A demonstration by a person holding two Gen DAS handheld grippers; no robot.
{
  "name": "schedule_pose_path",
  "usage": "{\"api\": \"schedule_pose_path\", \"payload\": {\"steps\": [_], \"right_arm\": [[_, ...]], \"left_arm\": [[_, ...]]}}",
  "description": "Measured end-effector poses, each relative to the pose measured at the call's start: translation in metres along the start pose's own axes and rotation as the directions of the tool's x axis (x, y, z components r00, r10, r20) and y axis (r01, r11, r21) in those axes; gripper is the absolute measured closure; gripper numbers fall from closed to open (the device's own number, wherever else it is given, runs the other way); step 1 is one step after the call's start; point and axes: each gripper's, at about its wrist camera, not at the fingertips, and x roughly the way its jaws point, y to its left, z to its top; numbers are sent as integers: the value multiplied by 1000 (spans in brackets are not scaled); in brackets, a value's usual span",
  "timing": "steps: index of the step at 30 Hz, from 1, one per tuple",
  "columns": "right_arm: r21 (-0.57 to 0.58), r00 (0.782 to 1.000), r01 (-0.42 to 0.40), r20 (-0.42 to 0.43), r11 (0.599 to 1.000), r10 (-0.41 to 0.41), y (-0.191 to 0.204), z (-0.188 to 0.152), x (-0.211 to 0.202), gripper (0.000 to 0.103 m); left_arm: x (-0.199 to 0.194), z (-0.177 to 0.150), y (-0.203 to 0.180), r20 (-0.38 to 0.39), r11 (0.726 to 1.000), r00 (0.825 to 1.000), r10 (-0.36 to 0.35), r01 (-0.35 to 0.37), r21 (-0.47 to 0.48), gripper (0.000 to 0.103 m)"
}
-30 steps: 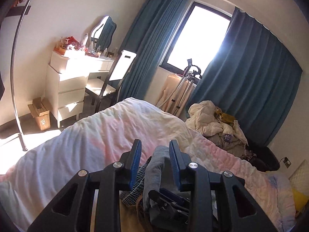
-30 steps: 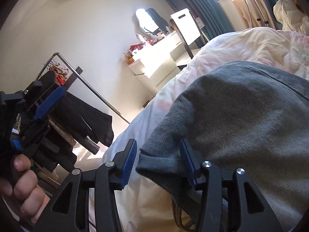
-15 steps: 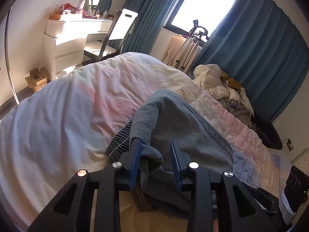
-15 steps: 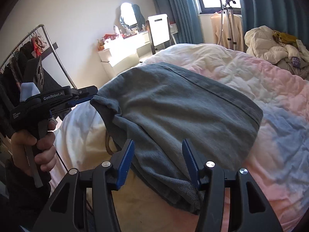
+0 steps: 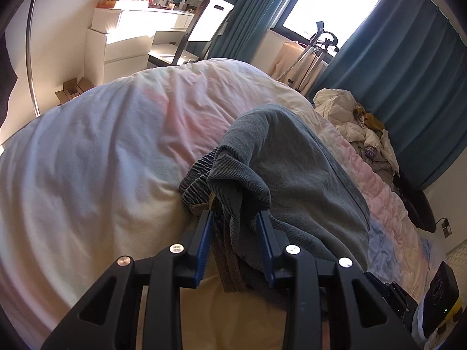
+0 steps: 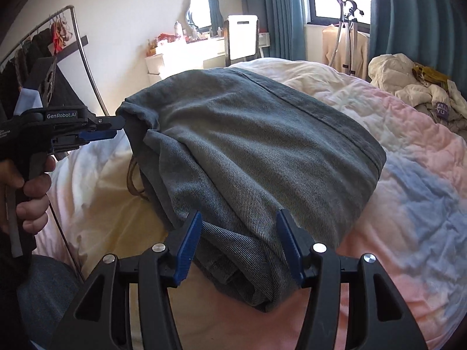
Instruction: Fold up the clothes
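Note:
A folded grey denim garment (image 6: pixel 256 157) lies on the bed's pastel quilt (image 6: pixel 408 192). In the left wrist view the garment (image 5: pixel 292 175) shows its bunched corner and a dark ribbed waistband (image 5: pixel 195 180) underneath. My left gripper (image 5: pixel 235 245) has its jaws apart around that corner's hanging folds; it also shows in the right wrist view (image 6: pixel 102 129) at the garment's left corner. My right gripper (image 6: pixel 239 248) is open, its blue pads either side of the near edge of the fold, not squeezing it.
A pile of crumpled clothes (image 6: pixel 414 90) lies at the bed's far right. A white dresser (image 5: pixel 125 40) and chair (image 5: pixel 201 26) stand beyond the bed. A clothes rack (image 6: pixel 58 46) is at the left. A dark device (image 5: pixel 437 291) rests at the right.
The lifted garment has been laid down flat on the quilt. Both grippers have dropped lower and drawn back to its near edge, with the jaws staying apart.

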Motion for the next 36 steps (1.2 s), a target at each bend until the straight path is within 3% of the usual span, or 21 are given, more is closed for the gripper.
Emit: {"api": "schedule_pose_path", "payload": {"steps": [4,9,17,36], "right_arm": [[-29,1000,30,4,999,-30,2,-3,8,49],[-6,999,36,14,999,-36,2,-7,13,49],[-58,992,122,47,991,-120,15,-19,16,55],[-9,994,110,20,994,-110,8,-21,27,61]], "left_arm": [[23,0,1,-32,1000,999,3,-3,0,72],[48,1,2,-58,998,996,65,-64,10,72],[49,6,8,-40,998,999,29,-31,-52,72],[56,7,-7,-43,994,993,106,-104,37,72]]}}
